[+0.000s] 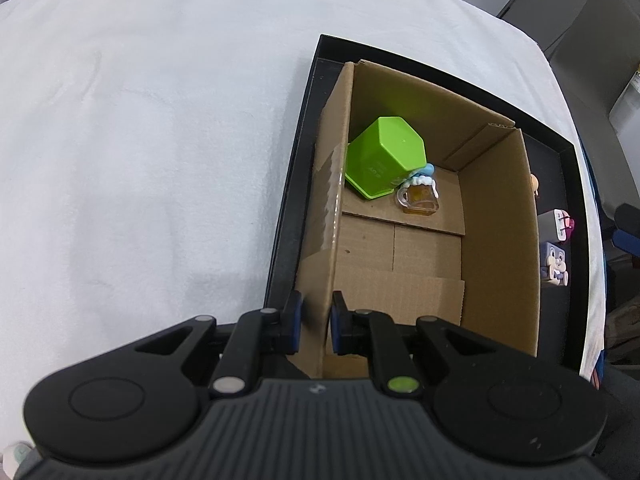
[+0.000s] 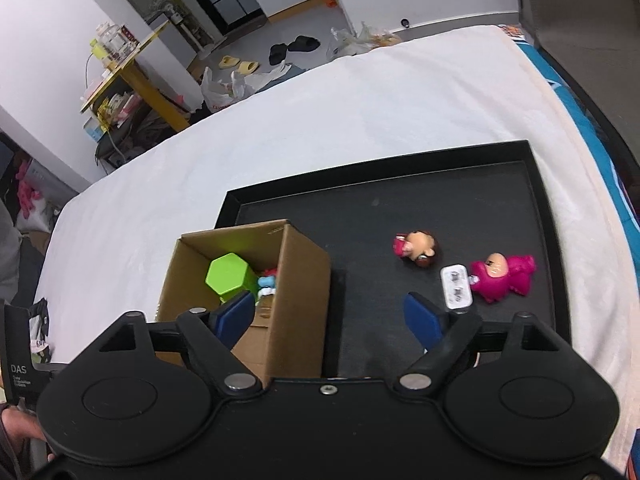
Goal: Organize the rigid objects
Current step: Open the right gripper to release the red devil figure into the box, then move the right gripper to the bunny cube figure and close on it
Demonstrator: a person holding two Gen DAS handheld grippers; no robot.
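Left gripper (image 1: 316, 322) is pinching the near left wall of the cardboard box (image 1: 496, 240), jaws narrow on the board edge; white cloth (image 1: 140, 140) is lying open from 9 to 12 o'clock. Inside the box, the green hexagonal cup (image 1: 384, 156) and the small beer-mug toy (image 1: 420, 196) are sitting against the far left corner. Right gripper (image 2: 330, 316) is hovering with jaws wide and nothing between them; at 1 o'clock the brown-haired figurine (image 2: 418, 248), white block (image 2: 456, 288) and pink figurine (image 2: 504, 278) are resting on the black tray (image 2: 460, 200), open floor around them.
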